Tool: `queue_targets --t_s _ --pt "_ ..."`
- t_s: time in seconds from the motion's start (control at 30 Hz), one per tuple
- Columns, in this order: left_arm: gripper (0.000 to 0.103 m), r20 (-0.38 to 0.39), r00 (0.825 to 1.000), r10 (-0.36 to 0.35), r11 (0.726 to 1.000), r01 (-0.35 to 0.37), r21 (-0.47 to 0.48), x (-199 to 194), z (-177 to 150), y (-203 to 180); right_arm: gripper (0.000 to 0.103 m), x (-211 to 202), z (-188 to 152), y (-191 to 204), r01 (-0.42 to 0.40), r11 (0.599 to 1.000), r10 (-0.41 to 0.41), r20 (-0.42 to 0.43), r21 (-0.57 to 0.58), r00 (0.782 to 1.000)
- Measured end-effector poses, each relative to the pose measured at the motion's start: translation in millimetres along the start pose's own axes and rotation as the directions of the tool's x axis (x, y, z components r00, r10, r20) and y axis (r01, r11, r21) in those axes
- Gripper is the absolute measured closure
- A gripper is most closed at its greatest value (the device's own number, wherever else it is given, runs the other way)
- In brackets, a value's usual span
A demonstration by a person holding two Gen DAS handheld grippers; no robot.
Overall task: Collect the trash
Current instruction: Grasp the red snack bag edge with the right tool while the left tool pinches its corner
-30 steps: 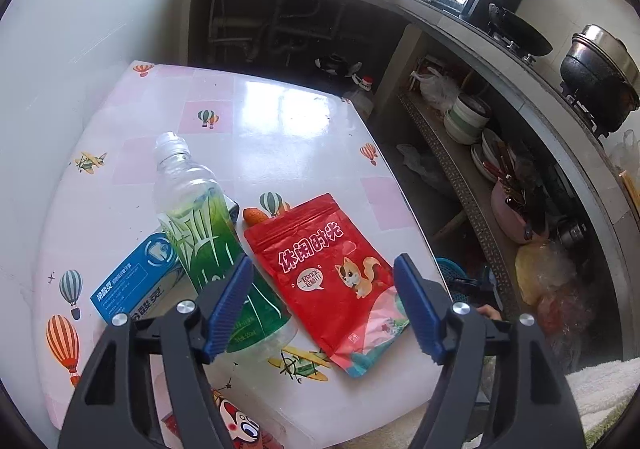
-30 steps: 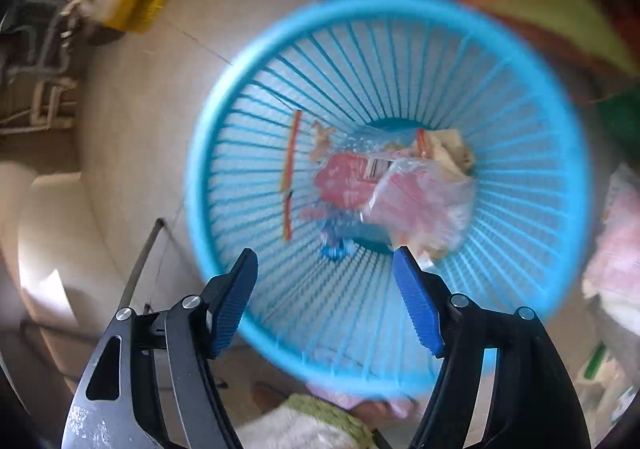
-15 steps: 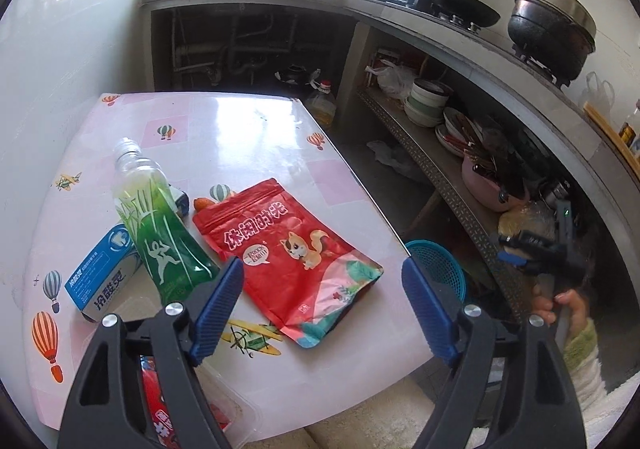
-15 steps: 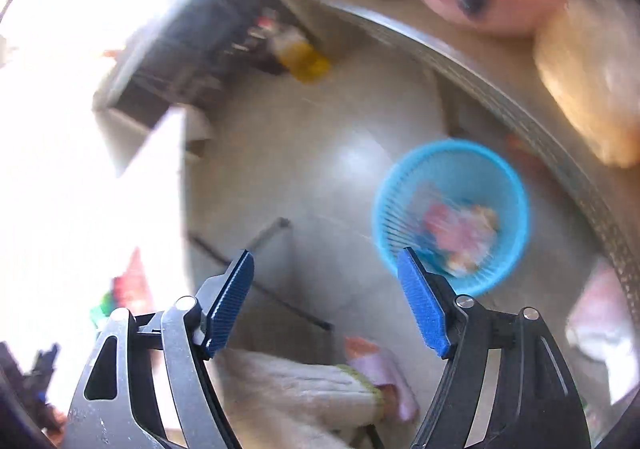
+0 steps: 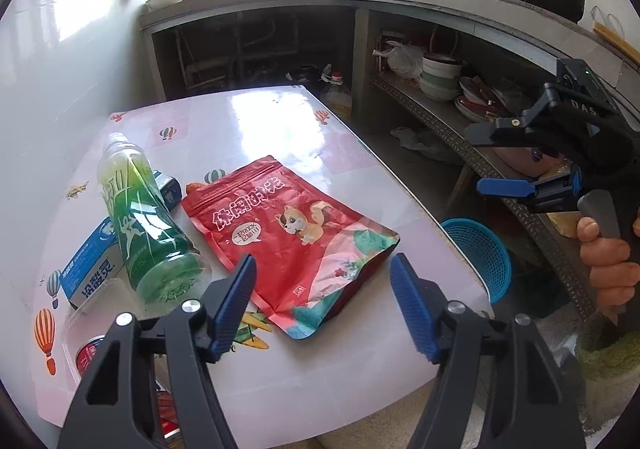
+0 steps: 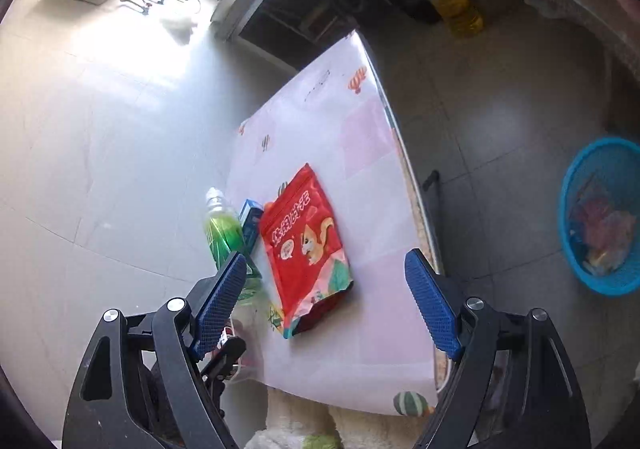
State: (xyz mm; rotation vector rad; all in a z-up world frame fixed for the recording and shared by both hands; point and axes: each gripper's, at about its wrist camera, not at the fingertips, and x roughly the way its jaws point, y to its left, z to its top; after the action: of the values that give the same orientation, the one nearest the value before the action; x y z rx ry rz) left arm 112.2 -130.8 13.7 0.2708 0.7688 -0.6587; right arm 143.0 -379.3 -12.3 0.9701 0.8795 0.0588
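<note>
Right gripper [image 6: 326,305] swung away from the blue trash basket [image 6: 600,217] and back above the table [image 6: 360,153], jaws wide apart, holding nothing. Left gripper [image 5: 322,307] likewise spread and empty, hovering near the red snack pouch [image 5: 288,233]. Green bottle [image 5: 144,225] and blue box [image 5: 90,265] lying beside it. Probably one drop finished, next pickup beginning.

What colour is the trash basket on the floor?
Blue, with a slatted wall: basket, clearest in the right wrist view.
</note>
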Motion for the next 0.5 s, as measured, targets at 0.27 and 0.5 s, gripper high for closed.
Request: queue_targets --t_s 0.27,0.5 --pt "0.061 -0.032 0.999 0.040 0.999 -0.040 -0.011 24 0 1 0.030 28 -8 20 0.016 1.000 -0.015 -0.090 0.013 0.996" --pt "0.081 -0.078 0.995 0.060 0.998 -0.061 -0.007 50 3 -1 0.031 27 -5 18 0.027 1.000 -0.026 -0.104 0.005 0.994"
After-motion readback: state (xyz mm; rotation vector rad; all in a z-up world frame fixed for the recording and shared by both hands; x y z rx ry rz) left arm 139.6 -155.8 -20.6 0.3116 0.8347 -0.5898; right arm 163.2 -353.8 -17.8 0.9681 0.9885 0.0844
